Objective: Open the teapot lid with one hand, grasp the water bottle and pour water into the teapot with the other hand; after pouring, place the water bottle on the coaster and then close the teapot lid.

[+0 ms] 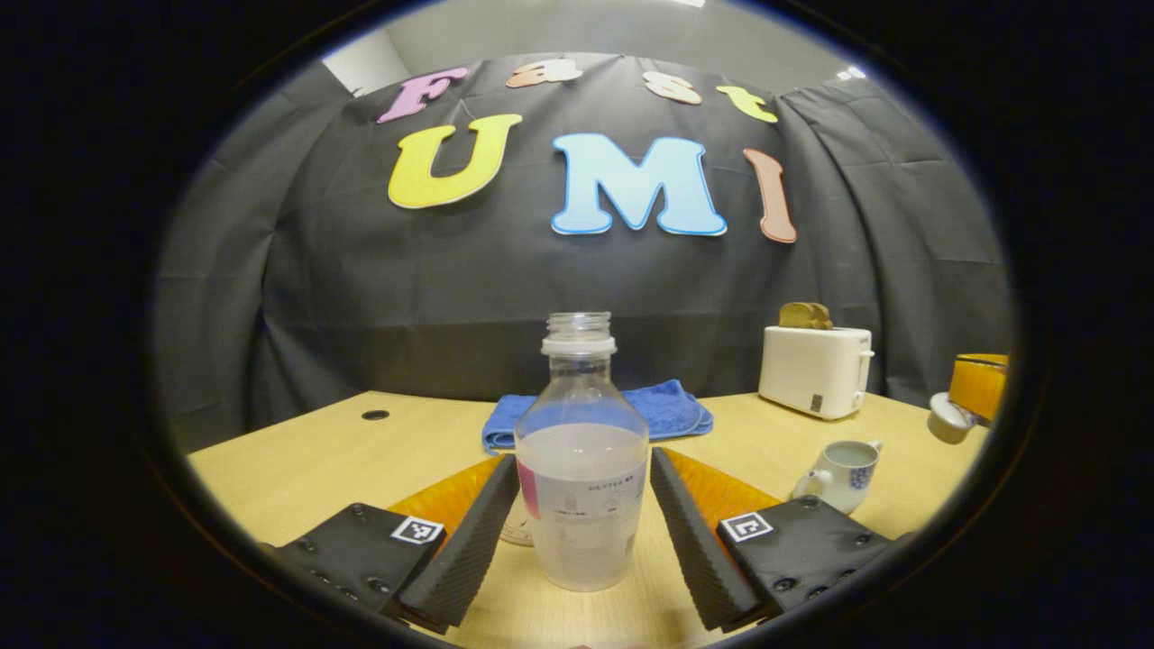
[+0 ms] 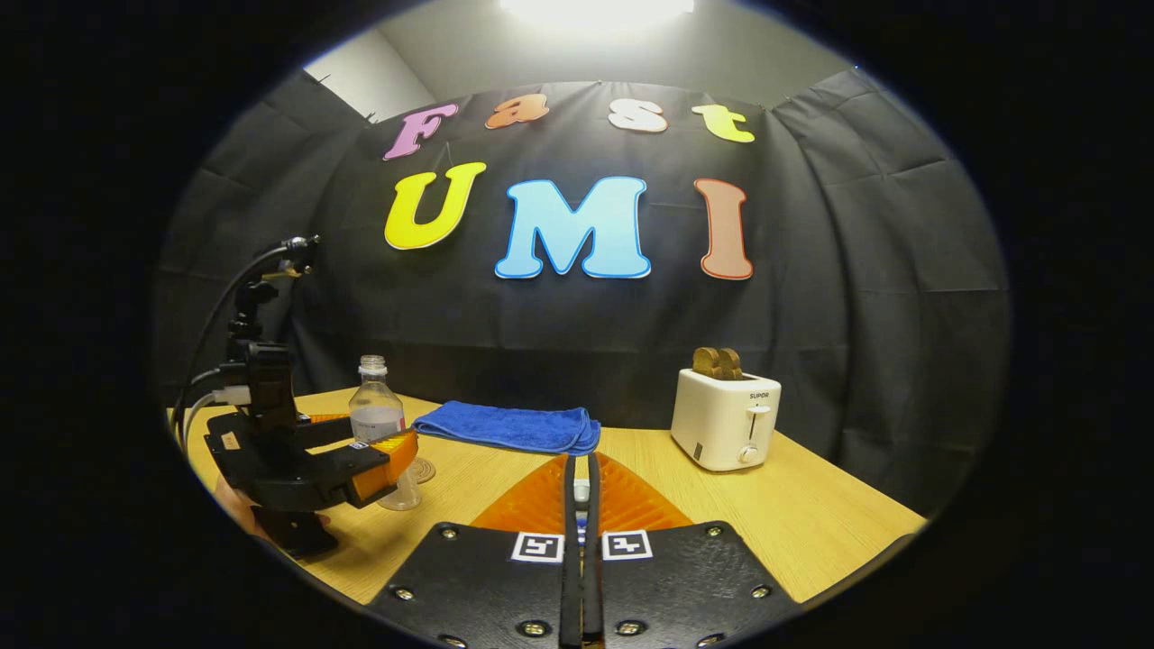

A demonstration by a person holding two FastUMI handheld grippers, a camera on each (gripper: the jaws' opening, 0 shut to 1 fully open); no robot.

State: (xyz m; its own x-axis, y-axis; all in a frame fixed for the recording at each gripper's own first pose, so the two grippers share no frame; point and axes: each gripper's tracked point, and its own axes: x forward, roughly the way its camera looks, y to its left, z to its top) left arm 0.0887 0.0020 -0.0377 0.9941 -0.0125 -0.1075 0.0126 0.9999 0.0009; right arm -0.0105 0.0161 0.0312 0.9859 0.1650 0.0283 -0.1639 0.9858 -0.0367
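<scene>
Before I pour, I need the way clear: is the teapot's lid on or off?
Off. In the left gripper view the teapot shows an open rim, and the lid is held off to its right.

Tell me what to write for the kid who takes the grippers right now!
Left gripper: fingers close on both sides of the water bottle; I cannot tell if they press on it.
Right gripper: shut on the teapot lid, held up off the table.
Things: the bottle, cap off and about half full, stands on the table with the coaster just beside it. The teapot stands open.
Done: lid off.
Unclear: whether water has been poured.
Left: pour if needed, set the bottle on the coaster, put the lid back.
</scene>
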